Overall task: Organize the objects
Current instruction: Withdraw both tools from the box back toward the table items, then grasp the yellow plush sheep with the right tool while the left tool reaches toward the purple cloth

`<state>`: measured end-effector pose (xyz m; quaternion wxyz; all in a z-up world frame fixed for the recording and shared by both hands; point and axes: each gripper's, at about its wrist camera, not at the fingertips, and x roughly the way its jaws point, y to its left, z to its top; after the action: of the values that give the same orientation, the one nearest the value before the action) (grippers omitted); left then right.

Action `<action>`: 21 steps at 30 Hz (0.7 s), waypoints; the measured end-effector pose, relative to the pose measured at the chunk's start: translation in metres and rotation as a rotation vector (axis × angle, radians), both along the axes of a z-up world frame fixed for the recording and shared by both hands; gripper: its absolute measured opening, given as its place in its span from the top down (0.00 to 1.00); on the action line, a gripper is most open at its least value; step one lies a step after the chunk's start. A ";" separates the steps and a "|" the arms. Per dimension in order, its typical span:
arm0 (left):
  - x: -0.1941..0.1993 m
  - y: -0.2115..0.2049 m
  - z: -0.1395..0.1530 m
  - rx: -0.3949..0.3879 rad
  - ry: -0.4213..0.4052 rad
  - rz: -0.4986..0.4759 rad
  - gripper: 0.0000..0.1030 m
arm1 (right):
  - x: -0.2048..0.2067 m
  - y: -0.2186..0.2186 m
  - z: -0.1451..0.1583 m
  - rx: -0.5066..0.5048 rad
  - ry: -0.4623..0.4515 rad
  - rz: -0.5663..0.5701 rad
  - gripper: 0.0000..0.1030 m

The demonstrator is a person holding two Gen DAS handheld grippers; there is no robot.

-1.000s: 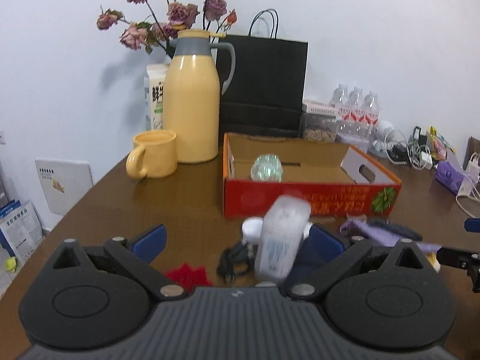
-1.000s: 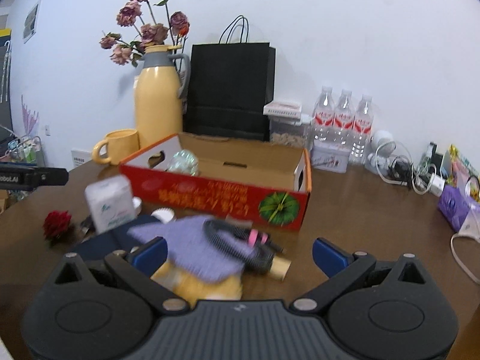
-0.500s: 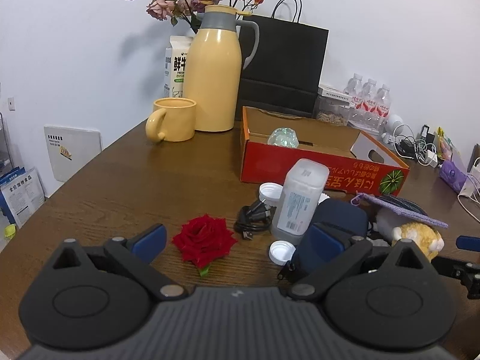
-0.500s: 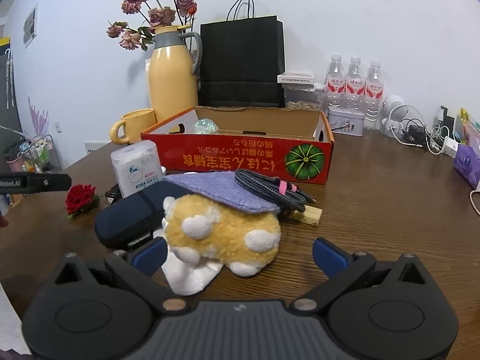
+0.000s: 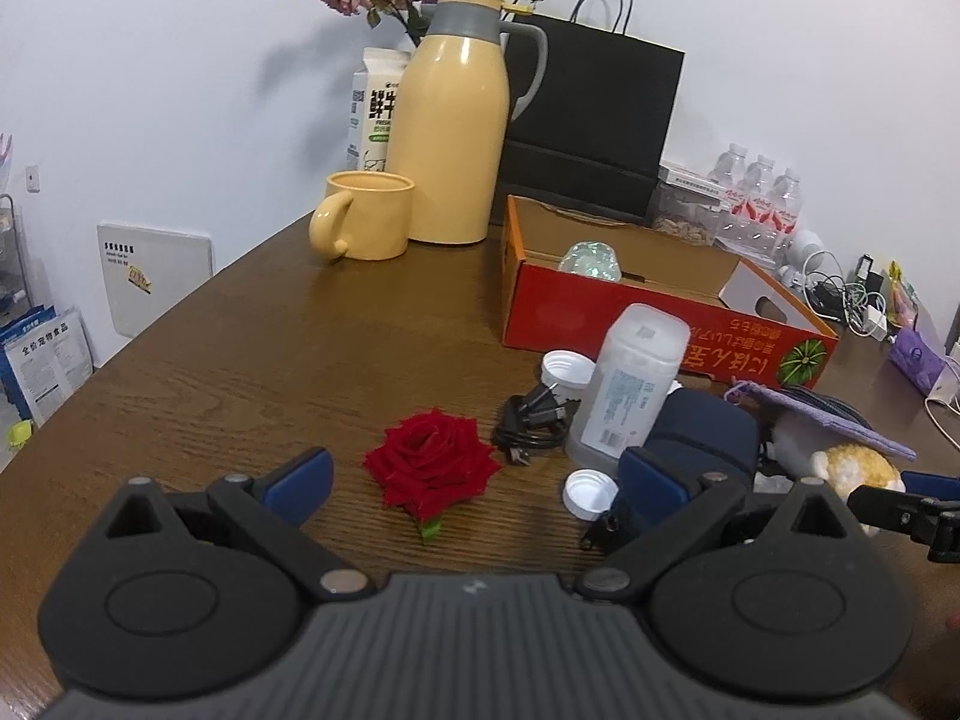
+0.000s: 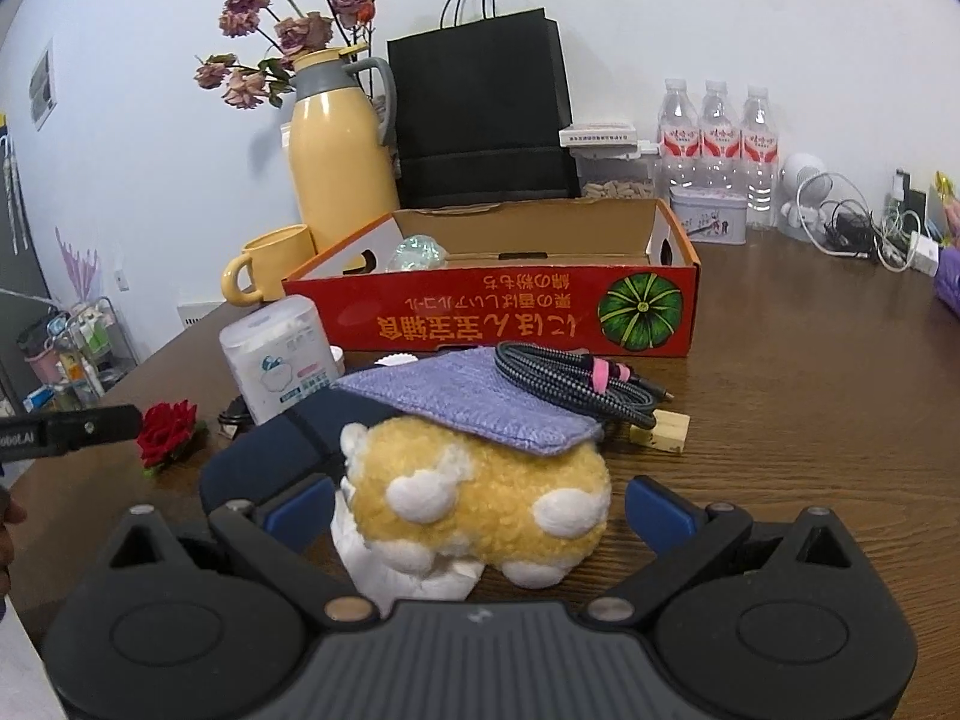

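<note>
A red cardboard box (image 5: 660, 324) holds a clear crinkled ball (image 5: 589, 258). In front of it lie a red rose (image 5: 433, 463), a black plug cable (image 5: 531, 423), a white plastic container (image 5: 630, 387), two white lids, and a navy pouch (image 5: 708, 435). My left gripper (image 5: 474, 480) is open just behind the rose. My right gripper (image 6: 477, 501) is open around a yellow plush toy (image 6: 480, 507). A purple cloth (image 6: 468, 399) lies on the toy, with a braided cable (image 6: 576, 384) on it.
A yellow thermos (image 5: 450, 132), a yellow mug (image 5: 366, 215), a milk carton and a black paper bag (image 5: 591, 120) stand behind the box. Water bottles (image 6: 717, 147), a tin, and tangled chargers (image 6: 864, 228) sit at the back right. The table edge runs along the left.
Both grippers have pulled back and lower toward the table's near side. The rose has come into view between my left fingers, and the plush toy now sits between my right fingers.
</note>
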<state>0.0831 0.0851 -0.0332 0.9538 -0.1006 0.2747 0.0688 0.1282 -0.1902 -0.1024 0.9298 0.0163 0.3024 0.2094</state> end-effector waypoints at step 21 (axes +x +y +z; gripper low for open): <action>-0.003 0.014 -0.008 -0.022 0.017 0.044 0.00 | 0.032 0.006 -0.017 0.059 0.103 0.006 0.00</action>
<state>0.0805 0.0987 -0.0411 0.9485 -0.1165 0.2813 0.0878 0.1603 -0.1846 -0.1198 0.9115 0.0537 0.3434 0.2199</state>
